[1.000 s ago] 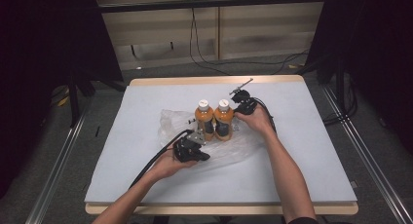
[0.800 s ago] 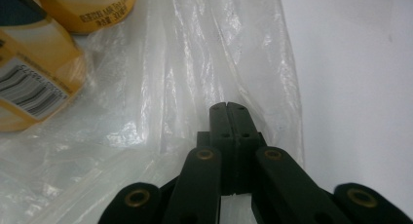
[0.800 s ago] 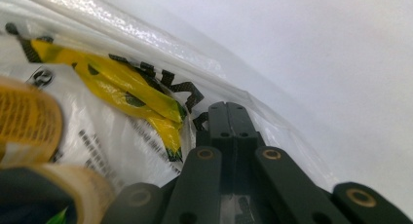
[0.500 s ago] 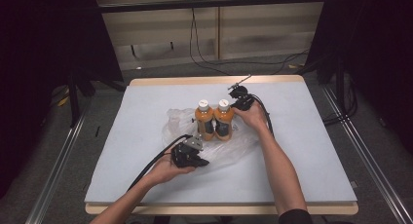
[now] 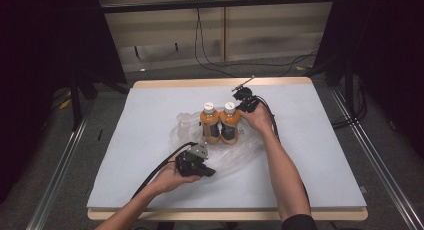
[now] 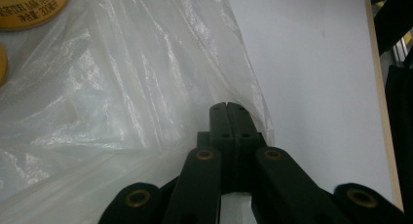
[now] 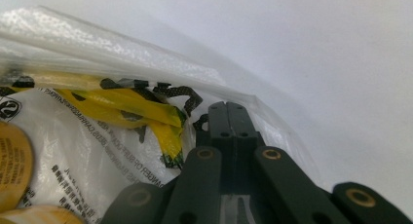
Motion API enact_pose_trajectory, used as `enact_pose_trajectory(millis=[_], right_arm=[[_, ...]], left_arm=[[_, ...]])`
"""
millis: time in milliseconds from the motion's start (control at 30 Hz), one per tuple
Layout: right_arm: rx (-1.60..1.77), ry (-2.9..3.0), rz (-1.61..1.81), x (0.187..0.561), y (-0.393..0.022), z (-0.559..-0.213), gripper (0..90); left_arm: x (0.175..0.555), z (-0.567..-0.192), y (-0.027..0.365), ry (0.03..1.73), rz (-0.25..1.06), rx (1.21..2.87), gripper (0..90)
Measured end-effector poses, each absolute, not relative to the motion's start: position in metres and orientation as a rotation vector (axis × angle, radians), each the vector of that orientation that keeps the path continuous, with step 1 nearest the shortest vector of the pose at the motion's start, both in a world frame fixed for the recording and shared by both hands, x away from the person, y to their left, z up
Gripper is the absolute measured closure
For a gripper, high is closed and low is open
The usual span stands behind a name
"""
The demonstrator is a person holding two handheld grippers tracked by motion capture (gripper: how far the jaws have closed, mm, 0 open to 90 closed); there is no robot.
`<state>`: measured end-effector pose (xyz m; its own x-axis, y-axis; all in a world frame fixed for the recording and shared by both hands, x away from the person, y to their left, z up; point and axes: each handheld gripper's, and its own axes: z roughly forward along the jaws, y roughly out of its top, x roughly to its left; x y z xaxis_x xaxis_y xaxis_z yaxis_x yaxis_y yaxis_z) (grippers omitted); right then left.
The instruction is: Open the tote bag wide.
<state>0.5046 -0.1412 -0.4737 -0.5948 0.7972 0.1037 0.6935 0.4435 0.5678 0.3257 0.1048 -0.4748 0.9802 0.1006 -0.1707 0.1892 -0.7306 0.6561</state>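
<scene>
Two orange bottles (image 5: 220,123) with white caps stand side by side on a clear plastic bag (image 5: 235,152) spread over the table. My left gripper (image 5: 201,167) is at the bag's near edge, jaws shut on the plastic (image 6: 160,87). My right gripper (image 5: 245,106) sits just right of the bottles at the bag's far edge, jaws shut on the printed plastic (image 7: 122,112). An orange bottle label (image 6: 29,7) shows at the top left of the left gripper view.
The grey mat (image 5: 320,140) covers a wooden-edged table (image 5: 280,82). Cables (image 5: 272,121) trail from both grippers. Metal rails (image 5: 380,165) run along both sides of the table, with dark curtains beyond.
My right gripper has drawn slightly back and up at the bag's far edge. The left gripper has shifted a little toward the near side with the bag's edge.
</scene>
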Motion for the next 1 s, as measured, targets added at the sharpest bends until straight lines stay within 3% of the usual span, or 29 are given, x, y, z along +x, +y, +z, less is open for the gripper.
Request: enact_pose_trajectory(millis=[633, 867, 1000], right_arm=[[1.219, 2.434, 1.138, 0.467, -0.170, -0.439, 90.0], [1.170, 2.330, 1.301, 0.445, -0.185, -0.432, 90.0], [1.152, 2.293, 1.346, 0.433, -0.192, -0.425, 90.0]], left_arm=[[0.333, -0.454, 0.122, 0.283, -0.083, 2.193, 89.7], [0.336, -0.450, 0.133, 0.323, -0.028, 2.138, 82.7], [0.337, -0.448, 0.136, 0.353, -0.004, 2.112, 70.6]])
